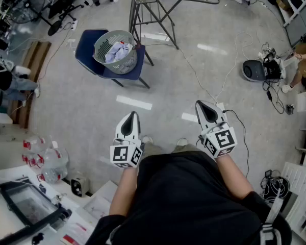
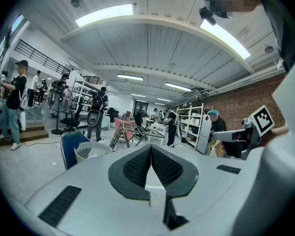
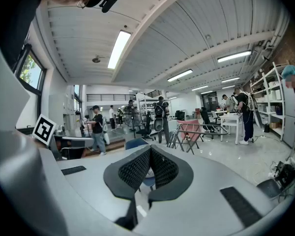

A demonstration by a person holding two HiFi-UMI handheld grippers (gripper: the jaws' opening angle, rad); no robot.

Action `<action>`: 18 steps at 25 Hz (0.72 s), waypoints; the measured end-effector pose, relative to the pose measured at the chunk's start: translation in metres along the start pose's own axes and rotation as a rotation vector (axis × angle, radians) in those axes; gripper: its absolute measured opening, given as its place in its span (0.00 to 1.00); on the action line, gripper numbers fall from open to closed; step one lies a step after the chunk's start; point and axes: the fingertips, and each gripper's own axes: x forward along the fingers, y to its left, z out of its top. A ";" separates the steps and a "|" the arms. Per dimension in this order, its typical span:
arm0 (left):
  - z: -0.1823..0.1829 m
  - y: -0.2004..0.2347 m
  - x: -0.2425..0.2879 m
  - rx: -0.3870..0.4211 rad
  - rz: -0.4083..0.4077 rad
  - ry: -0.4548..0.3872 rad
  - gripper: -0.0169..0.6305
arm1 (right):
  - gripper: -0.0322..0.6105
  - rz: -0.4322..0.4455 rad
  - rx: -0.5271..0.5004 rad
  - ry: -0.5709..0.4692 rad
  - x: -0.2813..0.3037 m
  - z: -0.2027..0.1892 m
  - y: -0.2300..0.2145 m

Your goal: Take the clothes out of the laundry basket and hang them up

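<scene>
Crumpled wad of white and pale blue clothes (image 1: 118, 51) down inside a round grey slatted plastic laundry basket (image 1: 128, 64), far upper left in the head view. Standing upright, mouth facing straight up, so no real long axis; same for the wad, just a lump. Parked on the seat of a dark blue chair (image 1: 87, 50), with blue showing to the left and in front of it. Right beside that, the legs of a grey metal folding drying rack (image 1: 158, 6), top cut off by the frame edge.

Loads of bare grey floor (image 1: 158, 86) between chair and grippers, apart from thin pale cables (image 1: 198, 79) trailing across on the right.

Grey-and-black hand-held left gripper (image 1: 133, 115) pressed together on nothing, right gripper (image 1: 199, 104) same, both well apart from the basket.

Can't sort the wad into single garments. In the right gripper view, chair mostly hidden behind the 2 jaws.
</scene>
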 end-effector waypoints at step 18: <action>-0.004 -0.072 0.012 0.018 -0.019 -0.013 0.05 | 0.06 0.048 0.046 -0.063 -0.049 -0.006 -0.046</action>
